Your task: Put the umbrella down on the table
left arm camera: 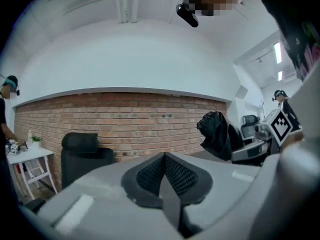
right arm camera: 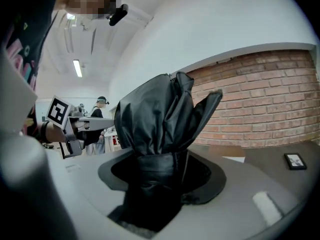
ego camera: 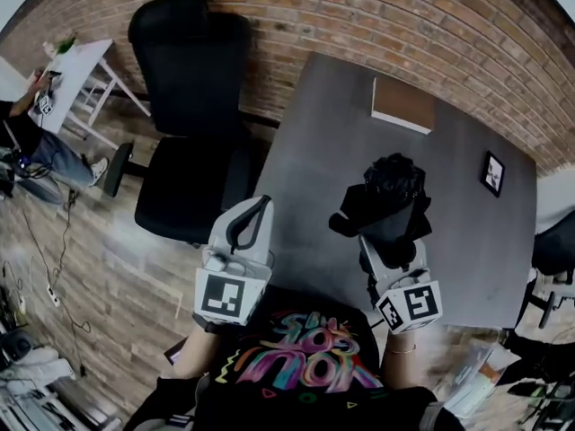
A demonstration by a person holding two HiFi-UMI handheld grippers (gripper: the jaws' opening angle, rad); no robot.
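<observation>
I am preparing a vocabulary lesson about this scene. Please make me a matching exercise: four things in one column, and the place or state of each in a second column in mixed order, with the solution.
Things:
1. umbrella
2. left gripper
3. office chair
4. brown flat board

Places or states:
A. on the floor, left of the table in the head view
B. jaws together, nothing between them
C. lying flat near the table's far edge
D. clamped in the right gripper

Pairs: 1-D, 2-B, 3-A, 4-C.

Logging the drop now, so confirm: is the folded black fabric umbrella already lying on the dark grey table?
No, the folded black fabric umbrella stands clamped in the right tongs, clear of the dark grey table.
</observation>
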